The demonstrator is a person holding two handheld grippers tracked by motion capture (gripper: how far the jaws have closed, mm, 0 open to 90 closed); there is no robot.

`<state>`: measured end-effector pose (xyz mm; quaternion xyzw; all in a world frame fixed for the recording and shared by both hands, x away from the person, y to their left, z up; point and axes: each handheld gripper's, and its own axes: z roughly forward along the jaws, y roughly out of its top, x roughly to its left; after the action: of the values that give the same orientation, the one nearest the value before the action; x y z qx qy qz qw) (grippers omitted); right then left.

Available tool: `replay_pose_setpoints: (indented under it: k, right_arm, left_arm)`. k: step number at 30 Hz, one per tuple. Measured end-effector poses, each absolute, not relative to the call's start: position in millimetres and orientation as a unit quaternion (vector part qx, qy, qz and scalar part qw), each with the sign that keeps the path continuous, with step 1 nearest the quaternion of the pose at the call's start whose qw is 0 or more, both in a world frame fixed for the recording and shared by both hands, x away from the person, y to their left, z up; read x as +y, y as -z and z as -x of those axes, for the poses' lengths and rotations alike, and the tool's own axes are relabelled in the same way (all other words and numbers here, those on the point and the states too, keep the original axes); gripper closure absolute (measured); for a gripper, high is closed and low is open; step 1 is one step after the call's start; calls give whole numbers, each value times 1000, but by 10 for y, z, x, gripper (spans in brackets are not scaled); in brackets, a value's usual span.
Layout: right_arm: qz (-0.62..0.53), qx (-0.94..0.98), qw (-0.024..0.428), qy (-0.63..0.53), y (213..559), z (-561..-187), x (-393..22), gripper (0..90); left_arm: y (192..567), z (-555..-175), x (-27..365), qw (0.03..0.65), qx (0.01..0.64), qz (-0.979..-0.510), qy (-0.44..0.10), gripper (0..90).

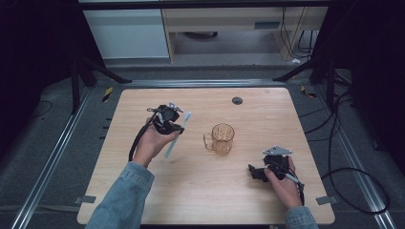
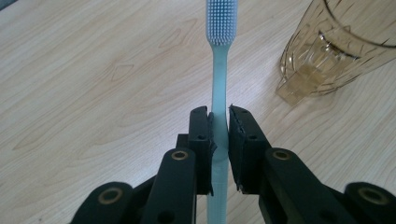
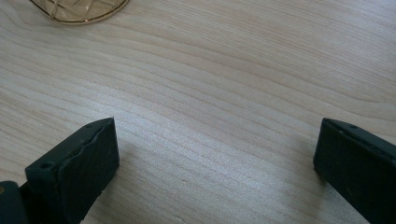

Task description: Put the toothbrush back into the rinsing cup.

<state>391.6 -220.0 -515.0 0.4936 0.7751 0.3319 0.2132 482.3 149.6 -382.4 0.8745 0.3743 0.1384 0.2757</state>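
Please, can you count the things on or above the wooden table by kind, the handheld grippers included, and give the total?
Pale blue plastic toothbrush: 1
Amber transparent glass mug with handle: 1
Black handheld grippers: 2, left gripper and right gripper
Total: 4

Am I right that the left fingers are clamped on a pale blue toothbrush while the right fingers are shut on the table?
Not quite: the right gripper has its fingers wide apart, as the right gripper view shows. The left gripper does clamp the pale blue toothbrush.

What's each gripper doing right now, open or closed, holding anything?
Left gripper: shut on the pale blue plastic toothbrush.
Right gripper: open, holding nothing.
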Motion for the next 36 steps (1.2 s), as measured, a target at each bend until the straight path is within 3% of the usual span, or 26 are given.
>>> replay_pose_setpoints:
  k: [16,36]
  right_arm:
    - [-490,778,213,-331,5151,-3912,-2200,4]
    - [-485,781,208,-334,5150,-3900,-2203,4]
  left_arm:
    - [3737,-4717,1387,335,386,-842,-174,794]
    - [3544,-4538,1203,383,389,-790,-280,793]
